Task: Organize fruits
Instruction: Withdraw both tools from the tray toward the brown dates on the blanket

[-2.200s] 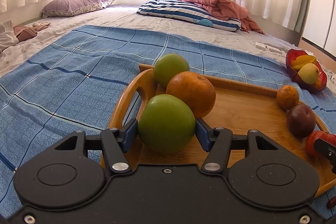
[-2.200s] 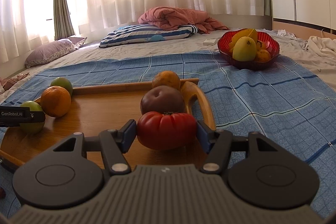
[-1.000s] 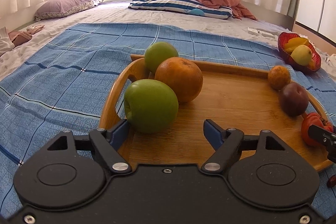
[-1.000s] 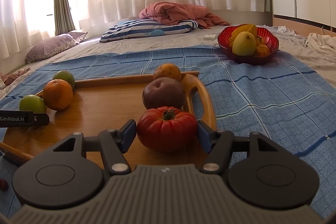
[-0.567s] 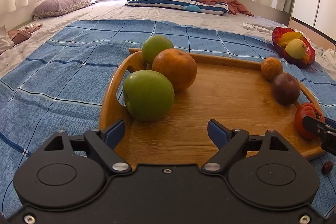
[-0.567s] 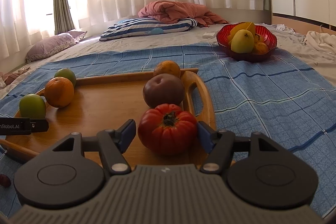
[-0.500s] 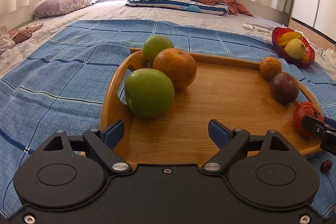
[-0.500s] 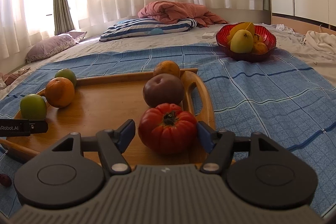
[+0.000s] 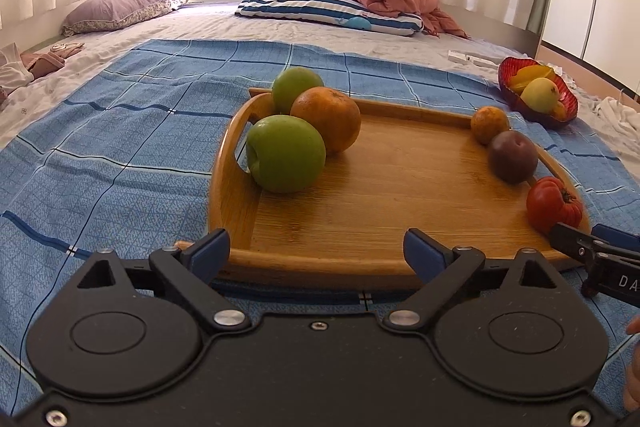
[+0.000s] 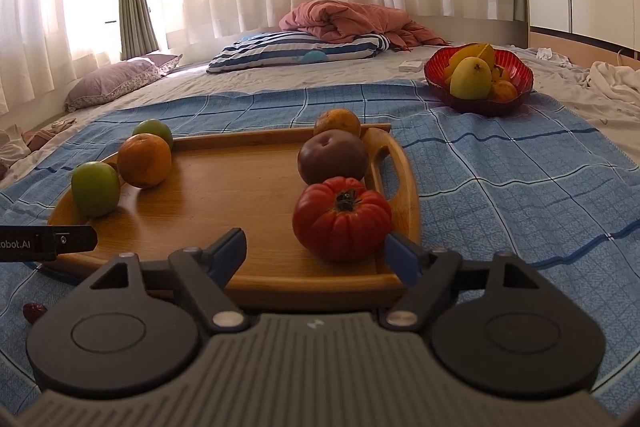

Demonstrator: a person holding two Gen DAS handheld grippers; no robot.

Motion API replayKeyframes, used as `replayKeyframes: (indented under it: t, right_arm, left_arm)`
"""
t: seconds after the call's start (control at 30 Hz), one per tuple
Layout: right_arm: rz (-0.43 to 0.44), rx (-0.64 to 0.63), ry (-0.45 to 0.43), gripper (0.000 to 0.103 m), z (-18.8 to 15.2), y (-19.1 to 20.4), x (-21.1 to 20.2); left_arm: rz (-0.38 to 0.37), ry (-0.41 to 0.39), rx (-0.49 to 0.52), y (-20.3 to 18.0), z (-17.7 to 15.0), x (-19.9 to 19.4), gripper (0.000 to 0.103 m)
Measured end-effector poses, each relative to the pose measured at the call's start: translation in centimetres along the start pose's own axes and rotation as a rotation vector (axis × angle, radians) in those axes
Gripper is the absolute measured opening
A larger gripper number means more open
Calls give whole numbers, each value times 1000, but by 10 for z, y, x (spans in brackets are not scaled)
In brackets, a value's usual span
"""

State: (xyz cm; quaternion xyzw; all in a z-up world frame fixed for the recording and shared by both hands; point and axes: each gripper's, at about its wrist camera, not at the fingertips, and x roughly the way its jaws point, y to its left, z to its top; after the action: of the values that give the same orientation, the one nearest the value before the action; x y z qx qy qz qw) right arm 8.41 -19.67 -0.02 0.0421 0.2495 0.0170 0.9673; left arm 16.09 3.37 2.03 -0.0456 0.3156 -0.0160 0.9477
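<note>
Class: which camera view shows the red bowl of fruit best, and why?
The right wrist view: the red bowl sits whole, with its fruit distinct. The left wrist view shows the bowl small at the right edge.

Fruits (image 9: 285, 153) line both ends of tray (image 9: 392, 195).

Two green apples (image 9: 285, 153) and an orange (image 9: 326, 118) line the wooden tray's (image 9: 384, 203) left edge. A small orange (image 9: 489, 125), dark plum (image 9: 513, 156) and ribbed red tomato (image 10: 342, 218) line its right.
</note>
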Motion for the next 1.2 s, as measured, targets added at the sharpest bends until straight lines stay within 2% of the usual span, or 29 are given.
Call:
replayKeyframes:
  t: [0.37,0.6,0.77,1.07,1.2]
  right_arm:
    - [71,-16,3,88,-15,12,-27]
    - [99,-30,-14,90,-32,24,-44]
    - [90,-38,-36,91,-44,32,-53]
    - [73,-64,-52,91,-55,40,-54]
    - [71,-73,-62,91,-61,42,-54]
  left_arm:
    - [-12,-24,-24,6,-22,-31,96]
    - [14,-87,2,1,-42,-51,99]
    - [24,-117,13,-1,-55,-60,100]
    - [35,-124,36,-3,-70,-58,100]
    - [36,-139,55,-6,-75,-58,98]
